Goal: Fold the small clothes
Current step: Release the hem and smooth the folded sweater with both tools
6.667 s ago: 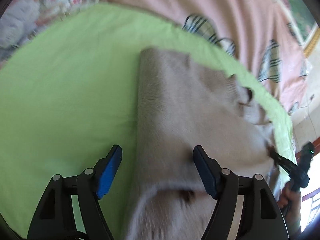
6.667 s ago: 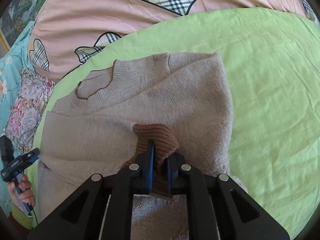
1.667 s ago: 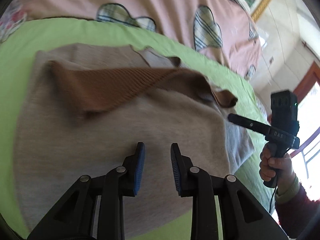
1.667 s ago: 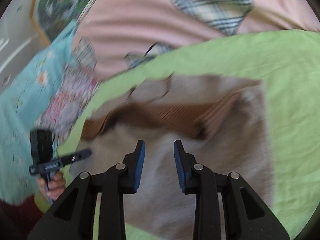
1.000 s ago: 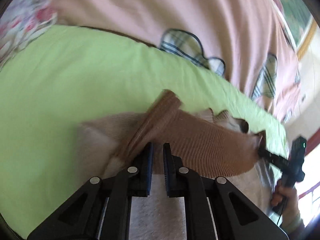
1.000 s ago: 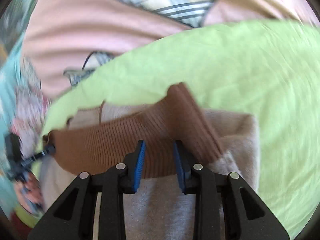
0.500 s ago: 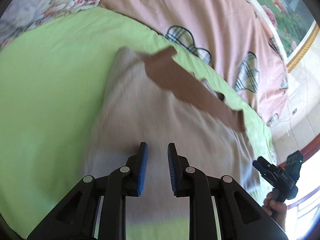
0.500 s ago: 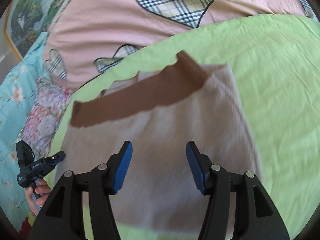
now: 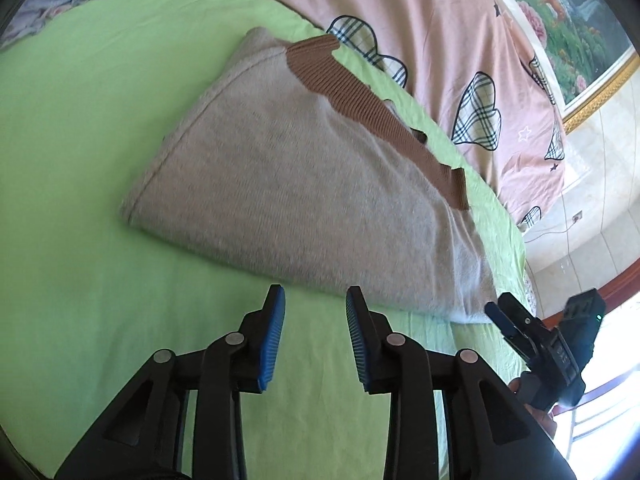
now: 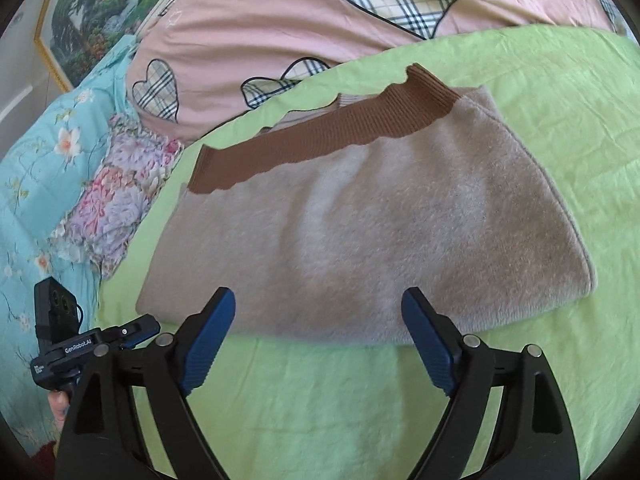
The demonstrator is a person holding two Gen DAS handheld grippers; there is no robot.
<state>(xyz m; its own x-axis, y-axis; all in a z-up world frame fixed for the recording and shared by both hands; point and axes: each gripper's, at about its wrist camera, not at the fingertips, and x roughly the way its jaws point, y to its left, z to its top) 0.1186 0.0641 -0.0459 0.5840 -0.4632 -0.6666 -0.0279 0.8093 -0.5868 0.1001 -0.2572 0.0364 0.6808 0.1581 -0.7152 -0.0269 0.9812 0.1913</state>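
Folded beige sweater lies flat on the green bed sheet, brown ribbed hem toward the pink quilt; left tool and right tool, jaws just opening, stand spread and empty just short of its near edge.

sweater folded on sheet | hem band along far edge | quilt behind | pillow left

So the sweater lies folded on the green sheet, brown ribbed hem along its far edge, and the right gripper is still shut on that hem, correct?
Not quite. The right gripper is open, its jaws having just been opening, with nothing between the fingers. The right wrist view shows it. The rest holds: the sweater lies folded on the green sheet, brown ribbed hem along its far edge.
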